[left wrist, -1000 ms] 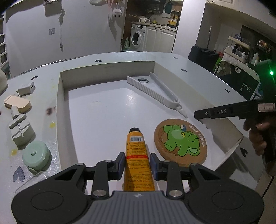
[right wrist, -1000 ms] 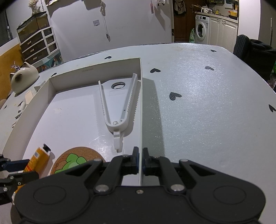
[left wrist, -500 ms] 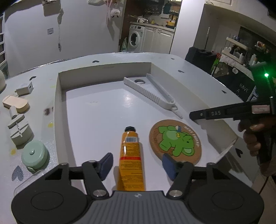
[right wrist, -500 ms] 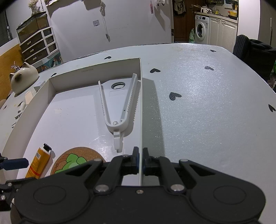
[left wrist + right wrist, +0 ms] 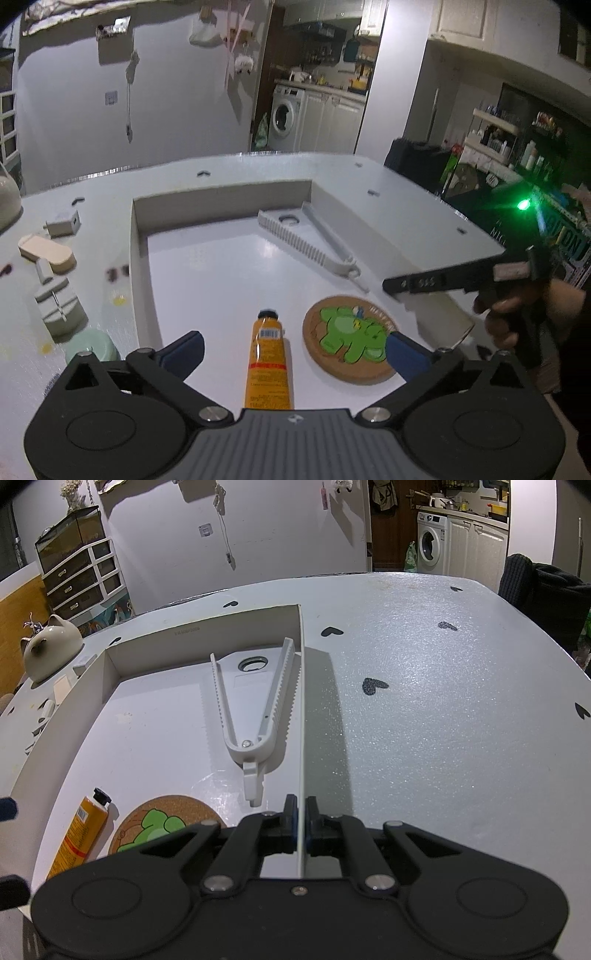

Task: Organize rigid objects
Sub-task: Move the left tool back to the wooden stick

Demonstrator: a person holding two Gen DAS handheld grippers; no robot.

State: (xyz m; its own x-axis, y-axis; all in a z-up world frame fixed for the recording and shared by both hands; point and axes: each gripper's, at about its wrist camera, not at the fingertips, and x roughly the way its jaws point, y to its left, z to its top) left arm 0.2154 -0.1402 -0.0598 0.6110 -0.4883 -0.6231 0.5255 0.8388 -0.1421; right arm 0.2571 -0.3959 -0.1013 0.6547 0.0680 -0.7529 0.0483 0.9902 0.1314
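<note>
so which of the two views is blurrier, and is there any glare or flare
The left wrist view is softer, with motion smear over the table items left of the box and a green light flare at right; the right wrist view is sharp, with light sheen on the box floor and sparkle on the tabletop.

Glossy white cardboard tray (image 5: pixel 155 738), cork coaster (image 5: pixel 349 369) (printed top), ridged white plastic opener (image 5: pixel 255 701), speckled glittery tabletop (image 5: pixel 443 701).

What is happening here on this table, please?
A person is sorting things into a white box. The left claw is opening, and the orange tube lies free between its fingers, beside the cork coaster. The right claw is shut on the box's right wall.
</note>
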